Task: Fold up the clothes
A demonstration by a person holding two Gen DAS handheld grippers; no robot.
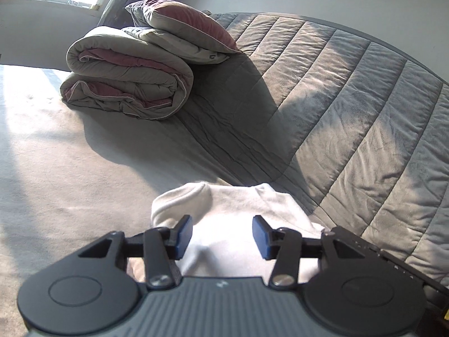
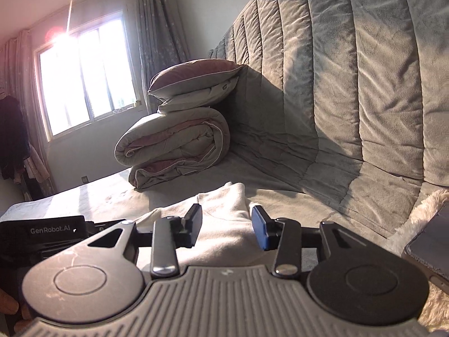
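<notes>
A white garment (image 1: 224, 210) lies folded into a compact bundle on the grey bed (image 1: 70, 168), close to the quilted headboard. My left gripper (image 1: 222, 236) is open and empty, its blue pads (image 1: 183, 237) held just over the near part of the garment. In the right wrist view the same white garment (image 2: 224, 224) lies in front of my right gripper (image 2: 226, 226), which is open and empty above it. The left gripper's black body (image 2: 53, 233) shows at that view's left edge.
A rolled grey and pink duvet (image 1: 126, 84) with a pillow (image 1: 182, 25) on top sits at the far end of the bed. The quilted grey headboard (image 1: 350, 106) runs along the right. A fluffy cream cushion (image 2: 429, 205) and a dark flat object (image 2: 432, 241) lie at right.
</notes>
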